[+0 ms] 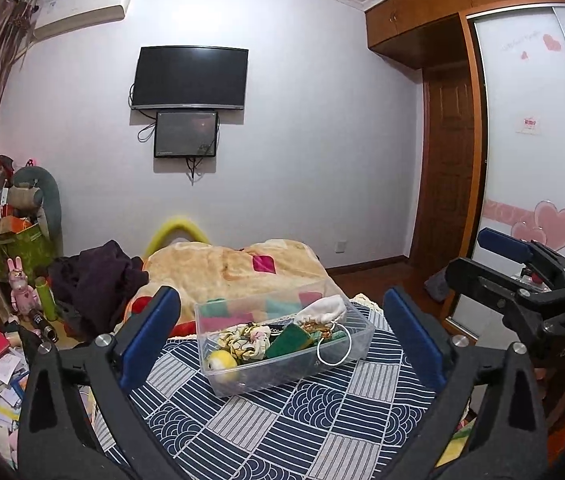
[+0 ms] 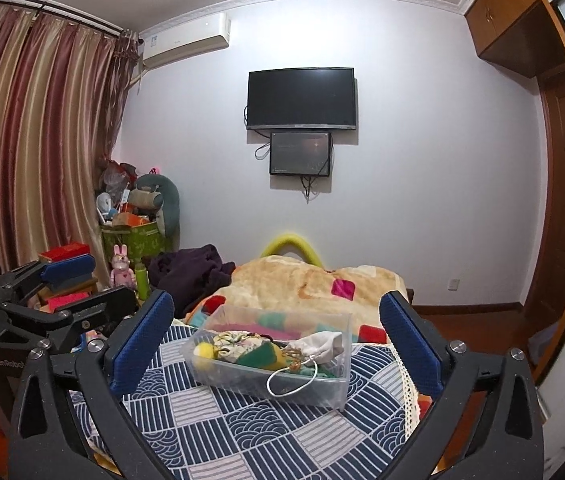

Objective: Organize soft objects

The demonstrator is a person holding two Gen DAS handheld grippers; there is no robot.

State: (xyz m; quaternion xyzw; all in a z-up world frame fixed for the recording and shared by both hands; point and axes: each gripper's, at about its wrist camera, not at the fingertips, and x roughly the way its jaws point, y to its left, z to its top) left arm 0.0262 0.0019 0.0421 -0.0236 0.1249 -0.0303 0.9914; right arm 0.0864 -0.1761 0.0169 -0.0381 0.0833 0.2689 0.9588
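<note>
A clear plastic box (image 1: pixel 218 376) (image 2: pixel 334 394) stands on a blue and white patterned cloth (image 1: pixel 282 432) (image 2: pixel 250 432). It holds a yellow ball (image 1: pixel 222 364) (image 2: pixel 204 351), a floral scrunchie (image 1: pixel 244 340), a green cloth (image 1: pixel 288 340) (image 2: pixel 260 356) and a white drawstring pouch (image 1: pixel 324 308) (image 2: pixel 324 342) with a cord loop. My left gripper (image 1: pixel 282 332) is open and empty, short of the box. My right gripper (image 2: pixel 276 336) is open and empty, also short of the box. Each shows at the other view's side.
A beige blanket (image 1: pixel 226 268) (image 2: pixel 306 280) lies behind the box, with dark clothes (image 1: pixel 94 284) to its left. Clutter and a green bin (image 1: pixel 22 248) stand at the left wall. A wardrobe (image 1: pixel 522 160) is at the right.
</note>
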